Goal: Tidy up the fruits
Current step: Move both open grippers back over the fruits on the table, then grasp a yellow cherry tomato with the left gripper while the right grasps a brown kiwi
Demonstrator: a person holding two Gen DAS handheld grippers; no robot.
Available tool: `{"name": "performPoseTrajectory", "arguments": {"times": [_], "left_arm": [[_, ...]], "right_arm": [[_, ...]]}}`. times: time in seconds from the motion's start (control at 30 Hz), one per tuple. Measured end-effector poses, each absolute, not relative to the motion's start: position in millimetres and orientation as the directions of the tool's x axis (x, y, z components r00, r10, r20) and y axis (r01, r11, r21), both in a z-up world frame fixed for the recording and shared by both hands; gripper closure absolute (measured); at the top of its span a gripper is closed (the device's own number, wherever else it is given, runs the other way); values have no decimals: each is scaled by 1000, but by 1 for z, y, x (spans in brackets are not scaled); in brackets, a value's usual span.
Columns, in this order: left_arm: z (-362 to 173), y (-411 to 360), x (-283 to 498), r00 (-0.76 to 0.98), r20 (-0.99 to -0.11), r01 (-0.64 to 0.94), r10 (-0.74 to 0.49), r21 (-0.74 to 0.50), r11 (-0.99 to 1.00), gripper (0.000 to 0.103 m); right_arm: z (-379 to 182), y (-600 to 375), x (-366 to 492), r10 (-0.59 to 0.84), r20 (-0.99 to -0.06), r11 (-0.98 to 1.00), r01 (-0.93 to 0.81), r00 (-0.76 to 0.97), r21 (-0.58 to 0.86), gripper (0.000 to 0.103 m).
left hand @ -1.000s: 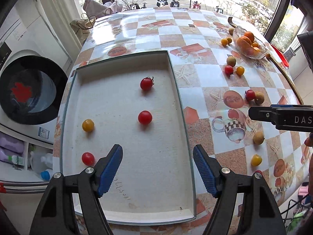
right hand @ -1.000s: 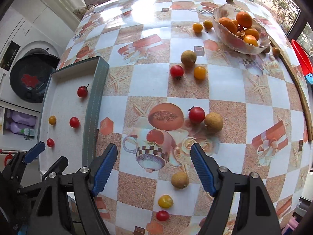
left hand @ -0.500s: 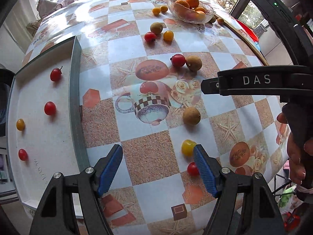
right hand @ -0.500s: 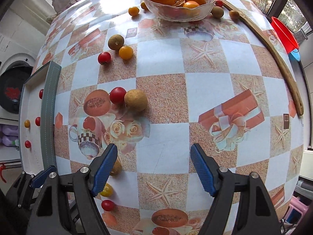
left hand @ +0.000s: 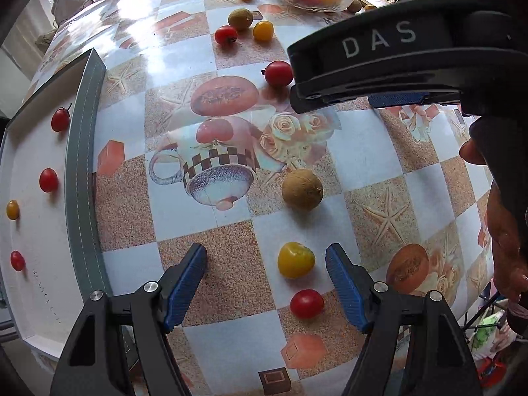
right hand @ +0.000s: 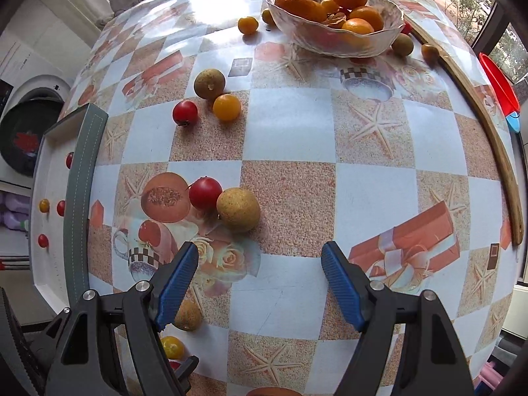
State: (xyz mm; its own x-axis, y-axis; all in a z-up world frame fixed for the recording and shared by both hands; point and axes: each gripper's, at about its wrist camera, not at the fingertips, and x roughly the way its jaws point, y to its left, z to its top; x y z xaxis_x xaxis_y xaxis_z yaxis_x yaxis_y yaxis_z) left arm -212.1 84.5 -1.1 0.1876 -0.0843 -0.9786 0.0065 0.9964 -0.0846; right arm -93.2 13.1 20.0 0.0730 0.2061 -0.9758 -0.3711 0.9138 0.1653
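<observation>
So the left gripper (left hand: 265,264) has its blue-padded fingers spread wide, nothing between the pads yet. A small yellow cherry tomato (left hand: 295,259) sits on the checkered, picture-printed tablecloth (left hand: 369,151) inside that gap, closer to the right finger, not touching either. Right below it, around 6 o'clock from it, there's a small red cherry tomato (left hand: 306,303). Up at 12 o'clock from the yellow one is a round brown longan-looking fruit (left hand: 302,189).

The right gripper (right hand: 259,265) is spread wide too, hovering over bare cloth with nothing in it. At about 11 o'clock from it, a bigger red tomato (right hand: 205,193) touches a tan round fruit (right hand: 238,210).

The white shallow tray with a grey rim (left hand: 82,151) is off at 9 o'clock in the left view, holding three red tomatoes and one yellow one, all well apart. The clear glass bowl of oranges (right hand: 333,38) is way up at 12 o'clock in the right view.
</observation>
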Motion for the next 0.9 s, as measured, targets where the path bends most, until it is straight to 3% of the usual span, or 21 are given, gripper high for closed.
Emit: {"name": "performPoseTrajectory", "arguments": {"times": [0.23, 0.43, 0.5, 0.6, 0.9], "left_arm": [[-5, 77, -207, 186, -980, 3, -73, -73, 997, 28], [-1, 74, -208, 193, -979, 10, -61, -60, 998, 47], [2, 73, -209, 200, -976, 19, -90, -88, 996, 63], [5, 70, -211, 197, -971, 40, -134, -129, 991, 81], [8, 103, -212, 197, -952, -12, -233, -239, 971, 81]], "right_arm": [[17, 26, -87, 198, -975, 899, -415, 99, 140, 24], [18, 37, -81, 191, -974, 891, -437, 123, 120, 48], [18, 37, -81, 216, -970, 888, -435, 109, 149, 65], [18, 36, -81, 221, -969, 893, -422, 106, 158, 74], [26, 5, -86, 279, -957, 911, -336, 74, 240, 74]]}}
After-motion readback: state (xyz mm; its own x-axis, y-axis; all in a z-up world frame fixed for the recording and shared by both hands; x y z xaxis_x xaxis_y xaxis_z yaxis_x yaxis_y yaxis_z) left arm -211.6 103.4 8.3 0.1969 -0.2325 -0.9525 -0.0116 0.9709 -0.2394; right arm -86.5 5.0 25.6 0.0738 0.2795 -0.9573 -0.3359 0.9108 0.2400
